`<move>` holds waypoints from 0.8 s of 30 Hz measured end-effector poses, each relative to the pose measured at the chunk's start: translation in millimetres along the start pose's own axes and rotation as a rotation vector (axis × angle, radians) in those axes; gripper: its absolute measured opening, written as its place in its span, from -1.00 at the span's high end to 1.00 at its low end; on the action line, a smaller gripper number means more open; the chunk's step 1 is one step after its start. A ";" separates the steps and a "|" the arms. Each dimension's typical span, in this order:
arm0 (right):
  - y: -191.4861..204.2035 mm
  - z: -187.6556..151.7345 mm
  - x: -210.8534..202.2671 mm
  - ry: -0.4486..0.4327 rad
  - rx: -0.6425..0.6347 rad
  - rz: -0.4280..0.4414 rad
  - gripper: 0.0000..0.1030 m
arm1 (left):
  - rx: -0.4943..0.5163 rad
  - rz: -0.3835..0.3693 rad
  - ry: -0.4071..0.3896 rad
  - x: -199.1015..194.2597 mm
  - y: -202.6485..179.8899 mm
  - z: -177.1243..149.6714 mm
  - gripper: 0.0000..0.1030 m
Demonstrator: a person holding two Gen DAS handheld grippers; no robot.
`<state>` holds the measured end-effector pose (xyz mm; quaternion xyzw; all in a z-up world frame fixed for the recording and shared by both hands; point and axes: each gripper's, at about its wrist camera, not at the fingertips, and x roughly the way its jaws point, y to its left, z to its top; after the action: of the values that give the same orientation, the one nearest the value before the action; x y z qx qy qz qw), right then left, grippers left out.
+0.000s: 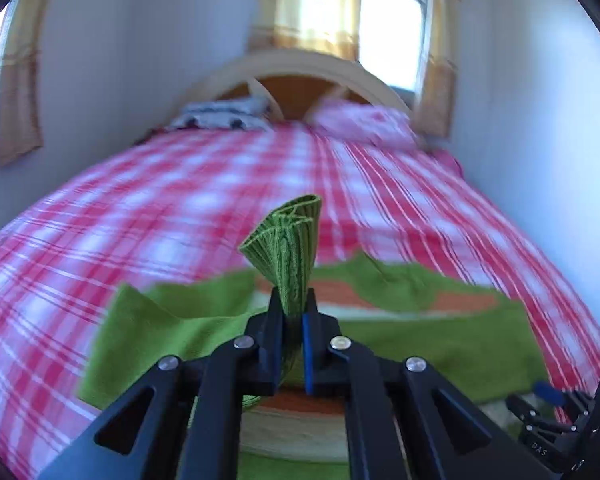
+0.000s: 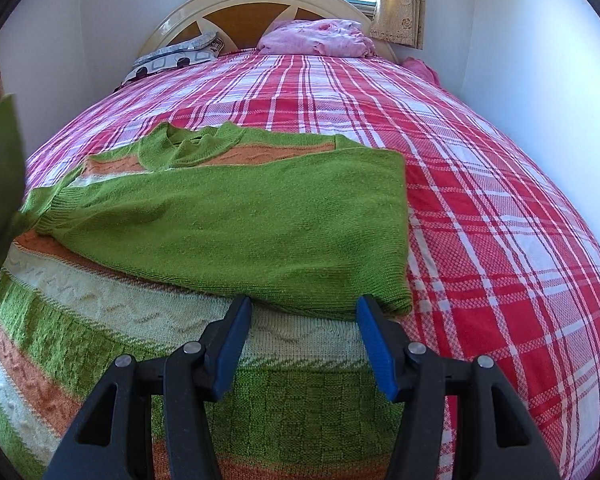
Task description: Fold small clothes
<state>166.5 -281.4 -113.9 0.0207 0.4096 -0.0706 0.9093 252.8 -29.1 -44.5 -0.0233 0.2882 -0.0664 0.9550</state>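
Observation:
A small knitted sweater, green with orange and cream stripes (image 2: 228,216), lies on the bed with its right sleeve folded across the chest. My left gripper (image 1: 294,300) is shut on the ribbed green cuff (image 1: 290,240) of the other sleeve and holds it lifted above the sweater (image 1: 420,344). That raised sleeve shows at the left edge of the right wrist view (image 2: 0,184). My right gripper (image 2: 302,316) is open and empty, just above the sweater's cream stripe near the folded sleeve's edge. It also appears at the lower right of the left wrist view (image 1: 556,408).
The bed has a red and white plaid cover (image 2: 480,184). A pink pillow (image 2: 316,38) and a grey patterned cushion (image 2: 176,58) lie by the headboard (image 2: 252,4). White walls stand close on both sides. A curtained window (image 1: 380,12) is behind.

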 end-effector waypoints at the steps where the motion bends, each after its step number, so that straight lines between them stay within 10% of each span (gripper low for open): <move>1: -0.2 0.3 -0.3 -0.001 0.003 0.004 -0.10 | 0.014 0.001 0.022 4.5 -6.4 -6.0 0.84; 7: -1.4 0.3 -1.1 -0.005 0.015 0.018 -0.11 | 0.072 -0.004 0.168 15.6 -22.0 -30.8 0.66; 11: -1.7 0.3 0.1 -0.006 0.018 0.023 -0.12 | 0.073 -0.015 0.159 -5.2 -11.8 -36.8 -0.37; 24: 1.4 0.2 2.4 0.001 0.003 0.005 -0.13 | -0.003 0.040 0.165 -40.2 44.1 -70.6 -0.45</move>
<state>168.4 -280.2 -115.6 0.0231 0.4096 -0.0689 0.9093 185.6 19.8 -85.0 -0.0136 0.3666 -0.0487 0.9290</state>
